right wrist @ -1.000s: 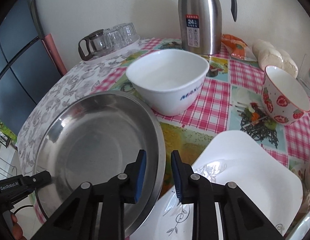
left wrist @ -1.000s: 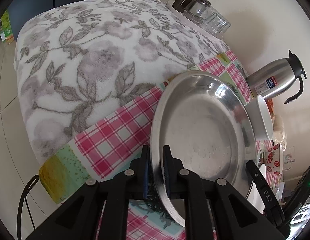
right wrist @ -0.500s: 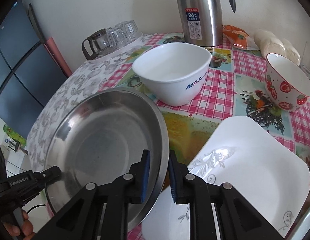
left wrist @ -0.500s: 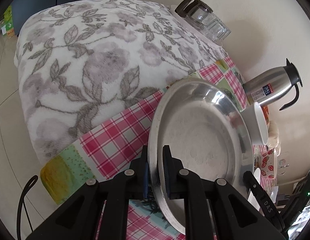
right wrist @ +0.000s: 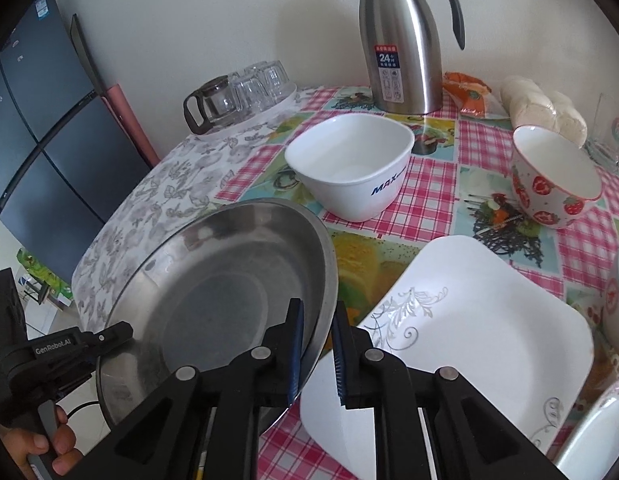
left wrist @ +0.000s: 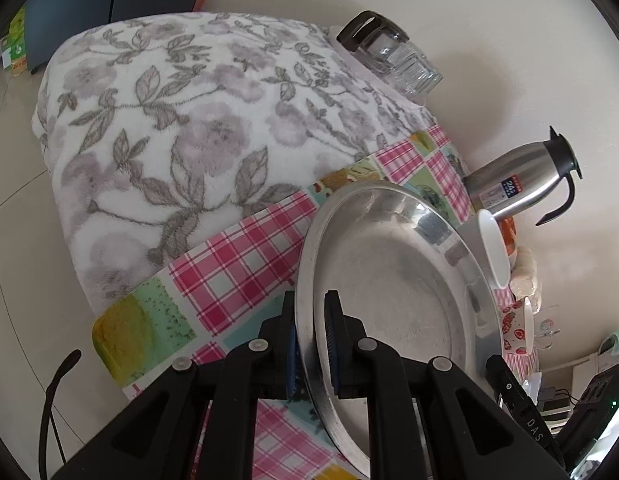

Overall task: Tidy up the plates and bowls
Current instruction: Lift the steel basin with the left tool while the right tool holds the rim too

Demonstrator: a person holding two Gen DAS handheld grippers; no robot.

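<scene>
A round steel plate [left wrist: 393,280] [right wrist: 221,280] is held tilted above the table. My left gripper [left wrist: 311,344] is shut on its near rim. My right gripper [right wrist: 317,348] is shut on the opposite rim. A square white plate [right wrist: 469,320] with a grey scroll pattern lies flat beside the steel plate. A square white bowl [right wrist: 353,164] [left wrist: 494,248] stands behind it. A strawberry-print bowl [right wrist: 553,178] [left wrist: 517,326] stands at the right.
A steel thermos jug [right wrist: 401,36] [left wrist: 521,178] stands at the back by the wall. A glass teapot with upturned glasses [right wrist: 237,92] [left wrist: 385,52] sits on the floral cloth [left wrist: 181,128]. Food bags [right wrist: 545,108] lie at the back right. A dark fridge [right wrist: 41,128] stands left.
The right gripper has closed from open onto the steel plate's rim. The plate has since lifted and tilted a little; the left gripper has kept its hold.
</scene>
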